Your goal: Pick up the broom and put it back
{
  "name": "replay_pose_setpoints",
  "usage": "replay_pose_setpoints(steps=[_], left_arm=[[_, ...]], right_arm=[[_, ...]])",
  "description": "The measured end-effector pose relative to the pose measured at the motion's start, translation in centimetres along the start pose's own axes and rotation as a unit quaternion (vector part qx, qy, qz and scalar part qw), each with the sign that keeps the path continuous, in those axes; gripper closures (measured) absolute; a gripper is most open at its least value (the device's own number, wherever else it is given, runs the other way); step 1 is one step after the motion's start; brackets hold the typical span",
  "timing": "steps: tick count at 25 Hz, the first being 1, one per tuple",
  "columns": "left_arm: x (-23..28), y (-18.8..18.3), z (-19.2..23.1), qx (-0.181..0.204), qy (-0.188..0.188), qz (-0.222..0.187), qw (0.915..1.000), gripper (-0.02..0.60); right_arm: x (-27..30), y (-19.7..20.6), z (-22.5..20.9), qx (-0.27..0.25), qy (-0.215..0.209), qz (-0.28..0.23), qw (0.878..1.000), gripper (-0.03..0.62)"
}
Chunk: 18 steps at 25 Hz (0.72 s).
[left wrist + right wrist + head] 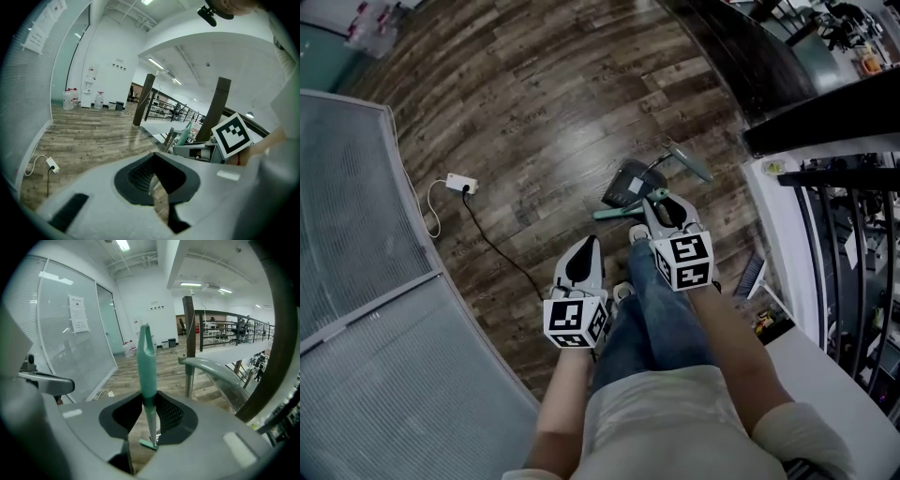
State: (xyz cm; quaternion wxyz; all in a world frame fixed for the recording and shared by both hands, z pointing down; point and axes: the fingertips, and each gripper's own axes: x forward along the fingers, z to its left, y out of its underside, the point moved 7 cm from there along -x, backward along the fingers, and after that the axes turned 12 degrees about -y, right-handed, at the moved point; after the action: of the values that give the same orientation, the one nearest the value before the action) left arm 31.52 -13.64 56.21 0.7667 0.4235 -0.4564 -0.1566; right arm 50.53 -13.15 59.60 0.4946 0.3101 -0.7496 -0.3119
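Note:
My right gripper (660, 199) is shut on the teal broom handle (146, 361), which stands upright between its jaws in the right gripper view. The thin shaft runs down to the teal broom head (149, 443) near the wooden floor; in the head view the broom head (612, 215) lies just left of the gripper. A dark grey dustpan (629, 184) stands right behind it, its grey handle (206, 365) rising to the right of the broom. My left gripper (586, 246) hangs lower left, over the person's legs, shut with nothing in it.
A white power strip (460, 185) with a black cable lies on the floor to the left. A frosted glass partition (356, 234) runs along the left side. A white ledge (780, 234) and a black railing (853, 244) close off the right.

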Motion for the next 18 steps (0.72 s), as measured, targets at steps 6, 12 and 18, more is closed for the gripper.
replay_pose_setpoints(steps=[6,12,18], left_arm=[[-2.1,-0.5,-0.1,0.001,-0.002,-0.008,1.0,0.578],[-4.3,-1.0,-0.5,0.002,-0.002,-0.019,0.9998,0.578],[-6.6,-1.2,-1.0,0.004,-0.006,-0.02,0.9998,0.578]], right_arm=[[-1.5,-0.5,1.8,-0.012,-0.002,-0.003,1.0,0.496],[-3.5,-1.7,3.5,-0.028,-0.006,-0.015,0.999,0.496],[-5.7,-2.8,5.2,-0.035,-0.007,-0.026,0.999,0.494]])
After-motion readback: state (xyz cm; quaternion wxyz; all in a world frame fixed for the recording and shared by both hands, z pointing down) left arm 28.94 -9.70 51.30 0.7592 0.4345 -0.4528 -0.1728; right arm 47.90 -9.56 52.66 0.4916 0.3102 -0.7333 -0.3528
